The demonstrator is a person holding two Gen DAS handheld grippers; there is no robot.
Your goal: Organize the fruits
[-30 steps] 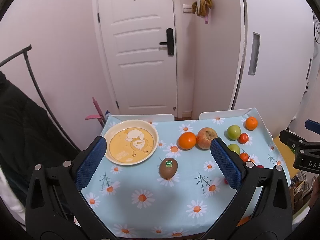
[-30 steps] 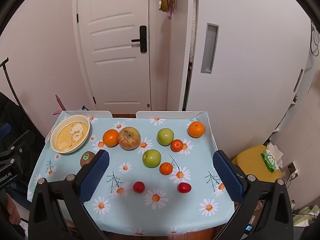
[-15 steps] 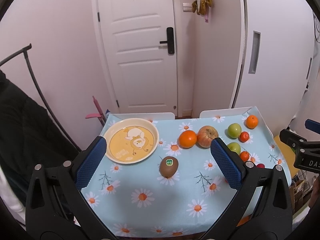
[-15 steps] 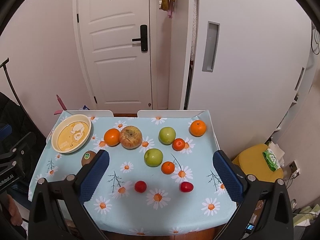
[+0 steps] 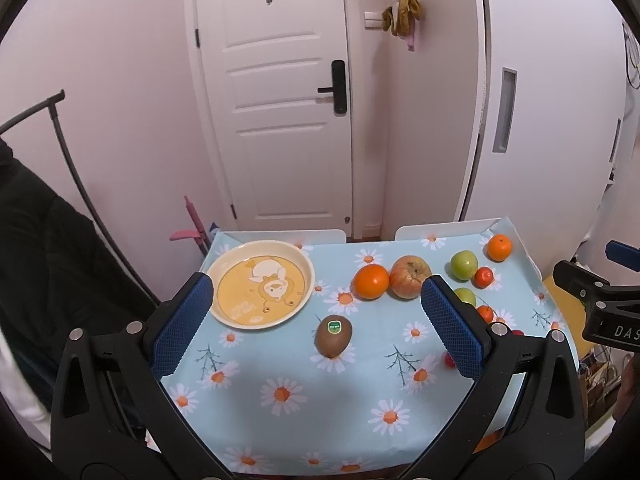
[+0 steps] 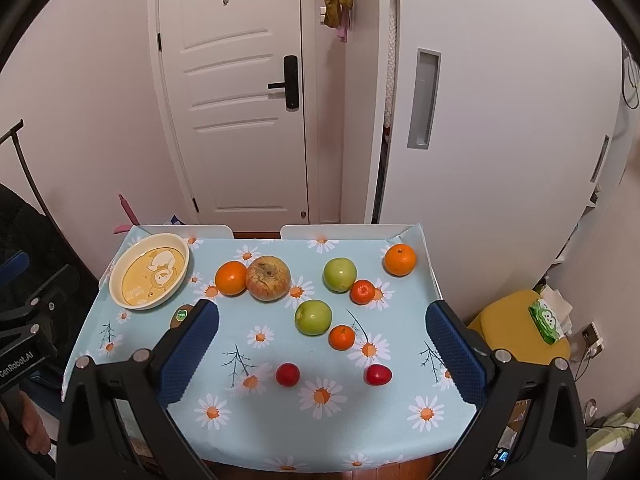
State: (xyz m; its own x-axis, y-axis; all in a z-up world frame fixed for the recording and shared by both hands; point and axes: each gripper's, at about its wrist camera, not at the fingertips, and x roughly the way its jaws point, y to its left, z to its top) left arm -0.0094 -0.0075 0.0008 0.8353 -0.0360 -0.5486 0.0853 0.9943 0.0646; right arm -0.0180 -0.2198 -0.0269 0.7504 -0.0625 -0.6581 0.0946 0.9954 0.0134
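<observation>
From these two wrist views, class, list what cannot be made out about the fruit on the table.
1. Kiwi, right wrist view: mostly hidden behind the right gripper's left finger.
2. Near green apple and small red fruit, left wrist view: partly hidden by the left gripper's right finger.
3. Kiwi sticker: text too small to read.
4. Plate: printed words too small.
</observation>
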